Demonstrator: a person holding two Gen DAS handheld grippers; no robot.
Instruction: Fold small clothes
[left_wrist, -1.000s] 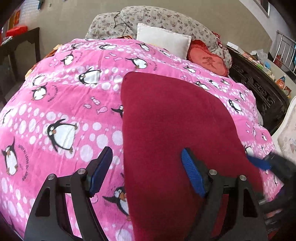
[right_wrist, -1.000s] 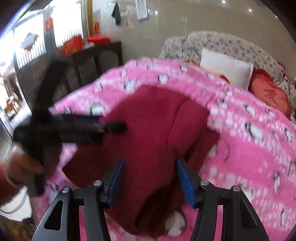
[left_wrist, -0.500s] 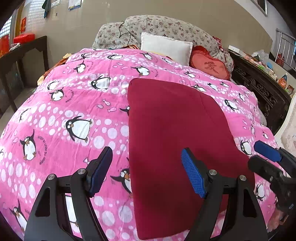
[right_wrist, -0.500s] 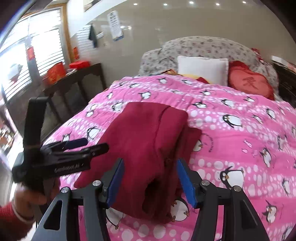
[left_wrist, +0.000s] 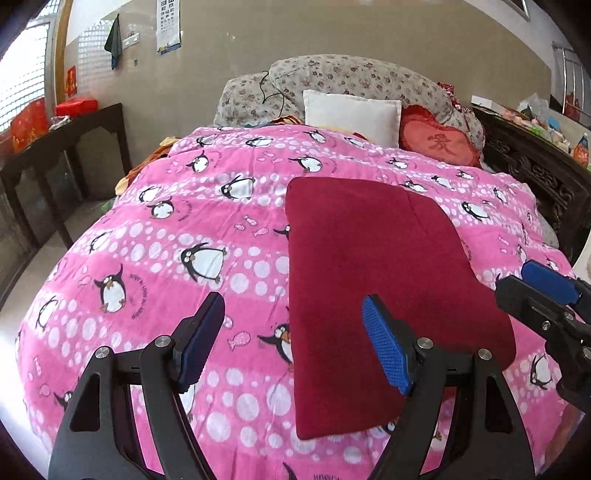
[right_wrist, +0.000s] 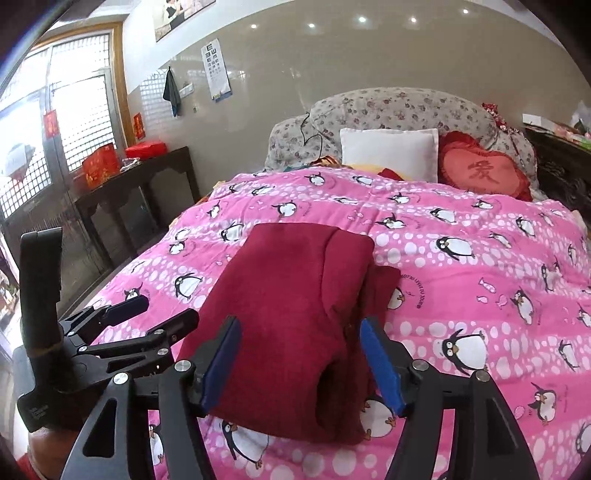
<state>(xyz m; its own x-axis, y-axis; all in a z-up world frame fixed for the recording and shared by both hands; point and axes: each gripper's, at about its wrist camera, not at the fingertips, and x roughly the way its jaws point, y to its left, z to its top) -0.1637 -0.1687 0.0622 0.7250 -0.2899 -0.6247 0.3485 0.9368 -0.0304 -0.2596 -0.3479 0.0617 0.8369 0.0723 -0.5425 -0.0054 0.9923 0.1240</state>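
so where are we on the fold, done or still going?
Looks mostly done: the dark red garment lies on the pink penguin blanket as a compact, layered rectangle with stacked edges showing in the right wrist view. Nothing is in hand: left gripper and right gripper are both open and empty above it. Left: maybe one more fold, or moving it aside. No other loose clothes are clearly in view.

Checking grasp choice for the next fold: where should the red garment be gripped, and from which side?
Probably the near hem of the red garment, from the foot of the bed: there the layers stack with an open pocket, while the far edge lies flat on the pink blanket.
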